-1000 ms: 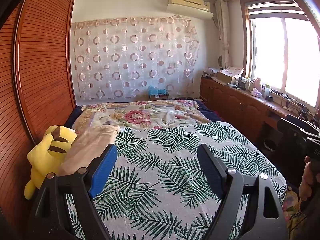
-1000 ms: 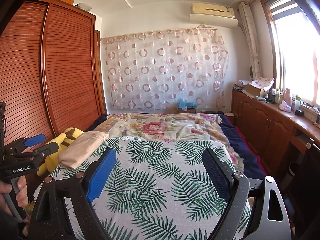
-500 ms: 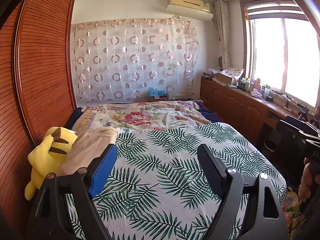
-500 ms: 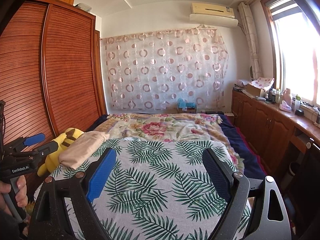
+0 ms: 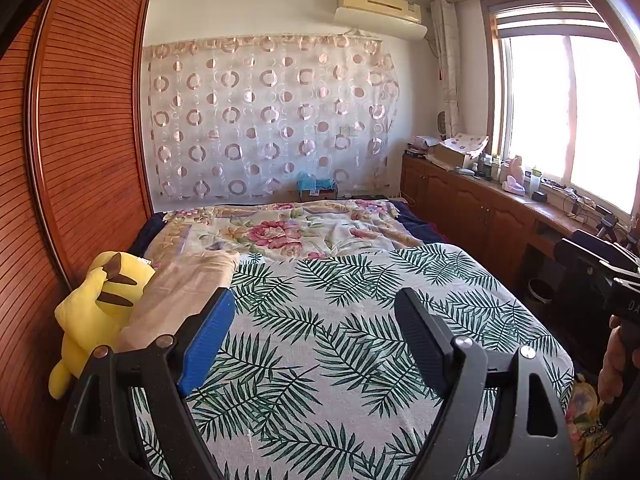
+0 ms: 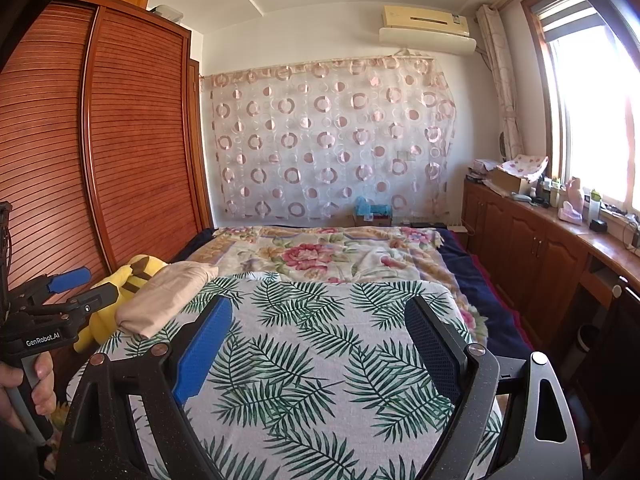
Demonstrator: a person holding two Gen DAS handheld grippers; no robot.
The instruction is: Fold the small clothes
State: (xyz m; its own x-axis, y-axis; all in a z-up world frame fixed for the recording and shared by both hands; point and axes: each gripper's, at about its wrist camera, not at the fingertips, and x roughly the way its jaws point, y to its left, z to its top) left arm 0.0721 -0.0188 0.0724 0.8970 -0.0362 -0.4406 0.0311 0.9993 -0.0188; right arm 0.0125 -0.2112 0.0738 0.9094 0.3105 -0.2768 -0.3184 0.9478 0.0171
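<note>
Left wrist: gripper wide apart above leaf-print sheet.

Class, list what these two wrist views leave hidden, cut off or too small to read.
- Yellow plush toy: in the left wrist view its lower body is hidden by the beige folded cloth and a gripper finger.
- Windowsill bottles: too small to identify in the right wrist view.
- Near bed edge: hidden by both grippers' frames.
</note>
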